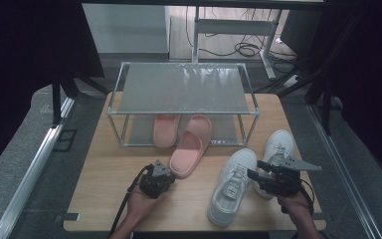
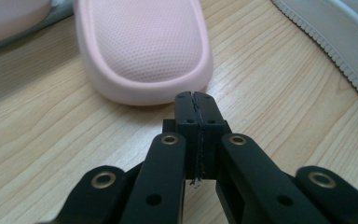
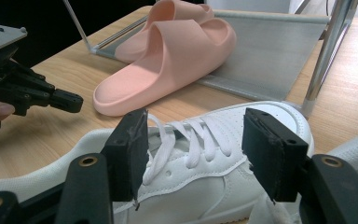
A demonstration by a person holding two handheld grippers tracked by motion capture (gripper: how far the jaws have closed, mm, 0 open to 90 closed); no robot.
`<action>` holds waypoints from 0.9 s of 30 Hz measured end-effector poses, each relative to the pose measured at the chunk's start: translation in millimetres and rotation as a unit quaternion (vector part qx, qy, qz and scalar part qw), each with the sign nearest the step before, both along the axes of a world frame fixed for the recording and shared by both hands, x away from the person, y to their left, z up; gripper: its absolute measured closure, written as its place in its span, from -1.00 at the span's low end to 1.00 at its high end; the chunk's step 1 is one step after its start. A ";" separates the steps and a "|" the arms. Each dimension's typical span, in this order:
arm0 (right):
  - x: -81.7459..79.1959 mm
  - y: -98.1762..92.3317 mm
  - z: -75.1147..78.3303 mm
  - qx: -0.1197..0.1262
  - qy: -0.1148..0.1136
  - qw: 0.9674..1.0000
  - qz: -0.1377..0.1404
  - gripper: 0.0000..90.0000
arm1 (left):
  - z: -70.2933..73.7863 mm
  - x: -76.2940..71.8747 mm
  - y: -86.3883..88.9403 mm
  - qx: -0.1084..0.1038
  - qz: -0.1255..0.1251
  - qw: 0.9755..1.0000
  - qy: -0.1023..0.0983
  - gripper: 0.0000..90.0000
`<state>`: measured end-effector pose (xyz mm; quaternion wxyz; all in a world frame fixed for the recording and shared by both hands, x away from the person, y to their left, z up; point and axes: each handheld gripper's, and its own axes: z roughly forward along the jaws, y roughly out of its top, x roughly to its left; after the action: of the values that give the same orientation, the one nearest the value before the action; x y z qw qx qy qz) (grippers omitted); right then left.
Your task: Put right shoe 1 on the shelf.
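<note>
Two white lace-up sneakers stand at the table's front right, one (image 1: pixel 230 188) nearer the middle and one (image 1: pixel 277 148) behind my right gripper. My right gripper (image 1: pixel 253 169) stands open beside the nearer sneaker; in the right gripper view its jaws (image 3: pixel 196 135) frame the laced top of that sneaker (image 3: pixel 223 186) without touching it. A pink slipper (image 1: pixel 191 147) lies half on the table, half on the rack's lower shelf. My left gripper (image 1: pixel 170 177) is shut on nothing, its tips (image 2: pixel 196 100) just short of the slipper's rounded end (image 2: pixel 144 46). A second pink slipper (image 1: pixel 165 130) lies on the lower shelf.
A two-shelf metal rack (image 1: pixel 181 88) stands at the back of the wooden table (image 1: pixel 109 199), its top shelf bare. In the right gripper view, a rack leg (image 3: pixel 324 56) rises just beyond the sneaker. Bare wood lies at the front left.
</note>
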<state>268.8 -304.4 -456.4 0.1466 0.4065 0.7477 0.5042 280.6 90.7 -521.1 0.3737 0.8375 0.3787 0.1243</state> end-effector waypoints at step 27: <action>-1.9 -5.5 3.6 0.009 -0.007 1.000 -0.006 -0.08 | 13.3 80.9 -105.0 0.005 -0.003 1.000 -0.017 1.00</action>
<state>266.9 -310.0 -452.8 0.1511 0.4093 0.7393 0.5130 361.5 -14.2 -507.7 0.3761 0.8386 0.3688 0.1393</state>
